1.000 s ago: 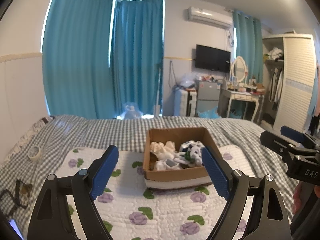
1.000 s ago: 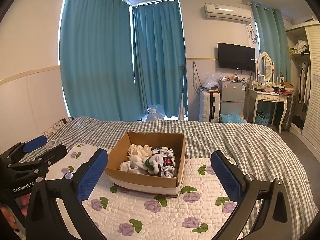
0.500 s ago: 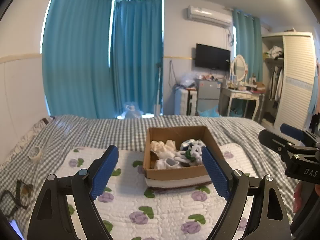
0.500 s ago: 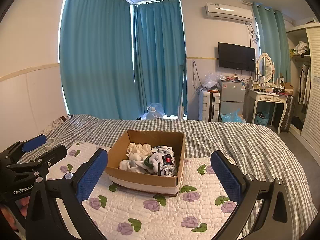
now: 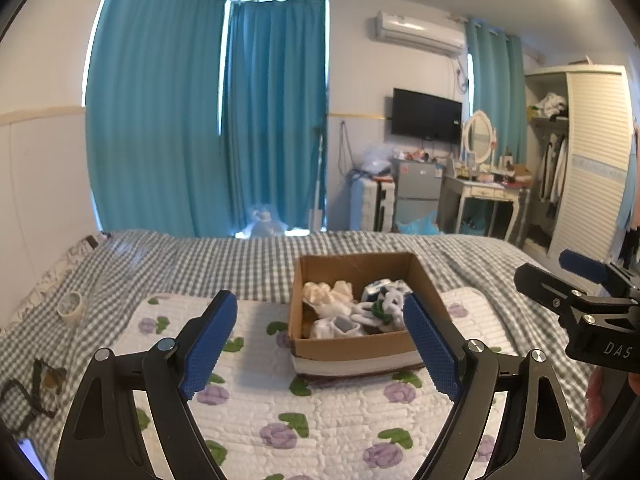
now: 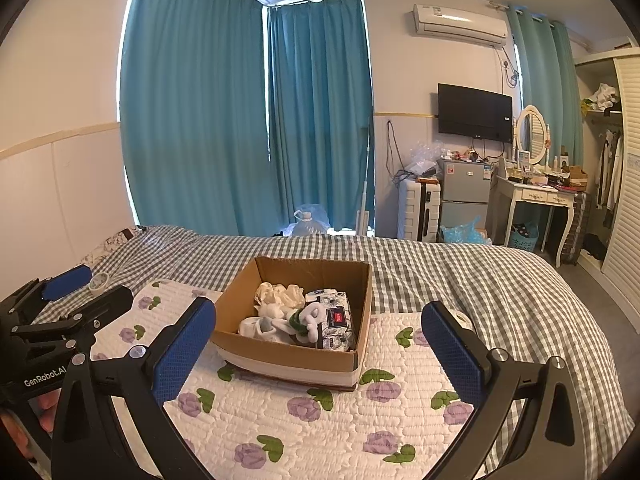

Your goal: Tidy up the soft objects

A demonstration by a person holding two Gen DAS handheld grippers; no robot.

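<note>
An open cardboard box stands on a white quilt with purple flowers on the bed. Inside lie soft things: cream socks, white socks, a white and green bundle and a printed packet. My left gripper is open and empty, above the quilt in front of the box. My right gripper is open and empty, also in front of the box. Each gripper shows at the edge of the other's view.
A roll of tape lies on the grey checked bedspread at the left. A dark strap lies near the left edge. Beyond the bed are teal curtains, a suitcase, a small fridge, a dressing table and a wardrobe.
Both views have shifted slightly; the box sits a touch lower in the frames. Both grippers stay open and empty.
</note>
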